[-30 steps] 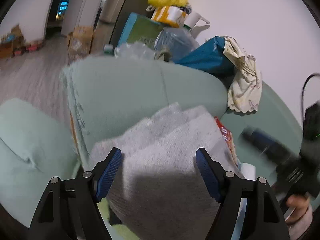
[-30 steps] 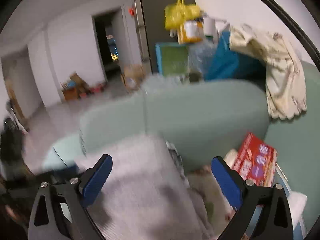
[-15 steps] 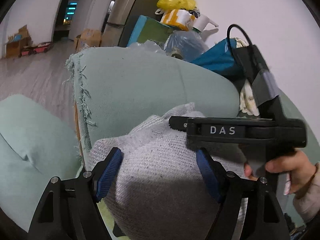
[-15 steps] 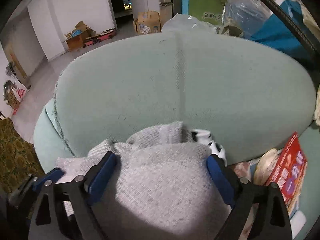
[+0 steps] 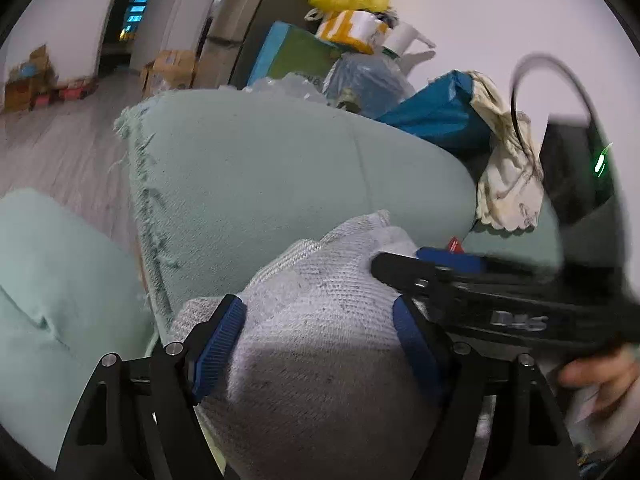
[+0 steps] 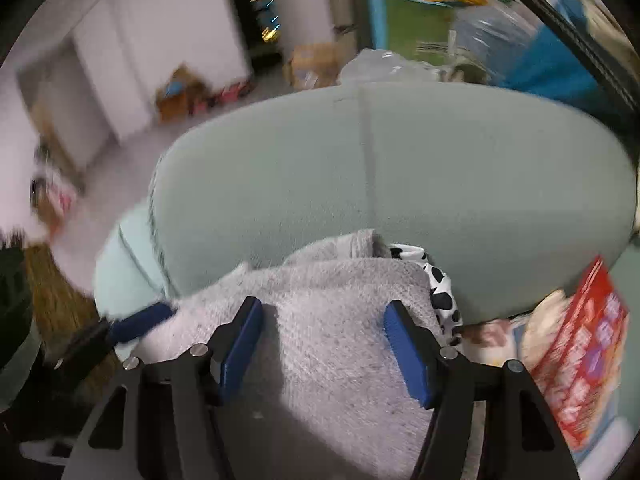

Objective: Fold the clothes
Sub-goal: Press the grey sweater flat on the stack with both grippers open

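Both sets of jaws are spread apart, nothing pinched. The left gripper (image 5: 316, 336) sits over the grey knit (image 5: 320, 380), which fills the bottom centre of the frame, piled against the green sofa (image 5: 280, 176). The right gripper (image 6: 324, 344) hovers over the same knit (image 6: 332, 360), a cow-print cloth (image 6: 440, 300) poking out on its right. A red box (image 6: 576, 356) sits lower right. A hand (image 5: 596, 372) grips the right tool at the left view's right edge.
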`<state>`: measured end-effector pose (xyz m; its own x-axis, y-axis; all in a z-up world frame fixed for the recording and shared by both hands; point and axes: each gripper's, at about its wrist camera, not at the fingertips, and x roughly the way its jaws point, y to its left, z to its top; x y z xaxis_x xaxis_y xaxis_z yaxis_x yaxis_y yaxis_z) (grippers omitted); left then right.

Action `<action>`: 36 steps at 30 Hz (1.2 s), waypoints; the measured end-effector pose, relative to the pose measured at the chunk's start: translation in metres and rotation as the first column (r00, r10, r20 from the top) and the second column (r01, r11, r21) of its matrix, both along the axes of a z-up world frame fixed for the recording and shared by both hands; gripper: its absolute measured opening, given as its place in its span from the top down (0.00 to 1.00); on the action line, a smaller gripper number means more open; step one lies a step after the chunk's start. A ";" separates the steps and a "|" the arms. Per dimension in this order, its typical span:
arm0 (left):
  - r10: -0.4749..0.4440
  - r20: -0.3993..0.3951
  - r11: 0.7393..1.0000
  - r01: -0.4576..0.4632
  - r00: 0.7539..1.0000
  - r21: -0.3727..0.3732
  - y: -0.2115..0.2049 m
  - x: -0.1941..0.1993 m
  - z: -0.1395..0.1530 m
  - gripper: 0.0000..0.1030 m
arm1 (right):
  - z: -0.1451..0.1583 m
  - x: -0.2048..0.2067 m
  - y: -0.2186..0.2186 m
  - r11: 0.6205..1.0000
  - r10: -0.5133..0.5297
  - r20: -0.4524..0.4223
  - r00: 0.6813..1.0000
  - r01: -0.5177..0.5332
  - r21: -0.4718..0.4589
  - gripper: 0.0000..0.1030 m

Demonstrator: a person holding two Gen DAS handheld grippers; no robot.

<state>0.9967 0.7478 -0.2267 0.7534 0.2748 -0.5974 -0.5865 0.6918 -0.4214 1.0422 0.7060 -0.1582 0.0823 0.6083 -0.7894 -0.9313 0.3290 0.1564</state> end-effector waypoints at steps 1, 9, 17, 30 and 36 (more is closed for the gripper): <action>-0.004 -0.002 1.000 0.004 1.000 0.001 0.000 0.001 0.001 0.29 | -0.001 0.002 0.002 1.000 -0.002 -0.010 1.000 0.002 -0.003 0.35; -0.013 -0.040 1.000 0.013 0.999 -0.010 0.016 0.025 -0.016 0.26 | -0.005 0.012 0.009 0.999 -0.046 -0.054 0.997 0.045 -0.027 0.35; -0.040 -0.025 0.997 0.038 0.999 -0.061 0.022 0.018 -0.016 0.24 | 0.003 0.008 -0.023 0.990 -0.121 -0.111 0.986 0.128 0.056 0.34; 0.020 -0.067 0.993 -0.027 0.998 -0.113 0.030 0.021 -0.024 0.26 | 0.027 0.000 -0.026 0.982 -0.186 -0.101 0.977 0.190 0.023 0.30; 0.039 -0.017 0.985 -0.041 0.999 -0.170 0.025 0.007 -0.019 0.27 | 0.010 -0.029 -0.066 0.982 -0.187 -0.037 0.982 0.187 -0.016 0.28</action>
